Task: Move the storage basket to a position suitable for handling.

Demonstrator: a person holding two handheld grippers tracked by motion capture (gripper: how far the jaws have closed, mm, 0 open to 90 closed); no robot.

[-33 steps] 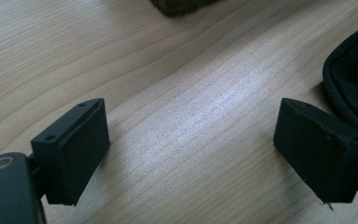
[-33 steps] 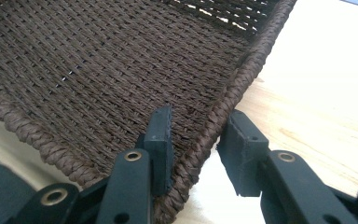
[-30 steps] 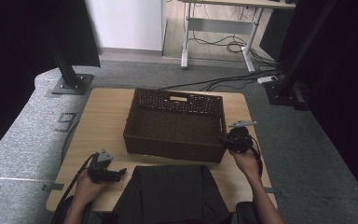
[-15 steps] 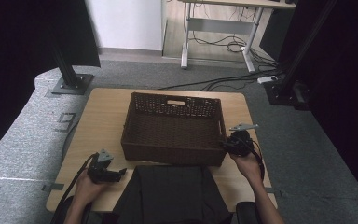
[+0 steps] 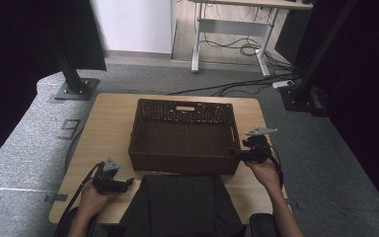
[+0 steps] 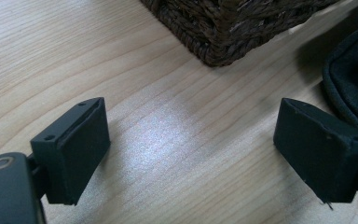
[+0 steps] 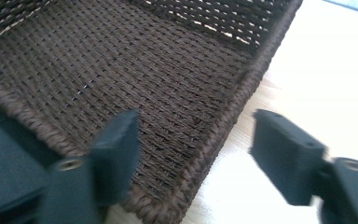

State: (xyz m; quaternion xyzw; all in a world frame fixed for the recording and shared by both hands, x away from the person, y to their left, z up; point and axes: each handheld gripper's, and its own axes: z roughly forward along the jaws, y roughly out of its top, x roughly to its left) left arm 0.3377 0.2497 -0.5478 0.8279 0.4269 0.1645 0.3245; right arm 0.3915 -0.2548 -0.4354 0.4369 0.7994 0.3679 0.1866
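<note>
centrally brown wicker basket (image 5: 182, 133), right gripper (image 7: 193, 149) jaws wide astride its rim, left gripper (image 6: 191, 149) jaws agape, empty

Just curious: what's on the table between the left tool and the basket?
Nothing: bare wood lies between the left tool and the basket, as the left gripper view shows; dark cloth sits off to one side.

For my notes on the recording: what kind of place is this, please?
Probably a lab or office recording station, not a home. A small wooden table stands on grey carpet between black stand posts and dark curtains, with a desk frame and loose cables behind. A woven basket sits on it.
</note>
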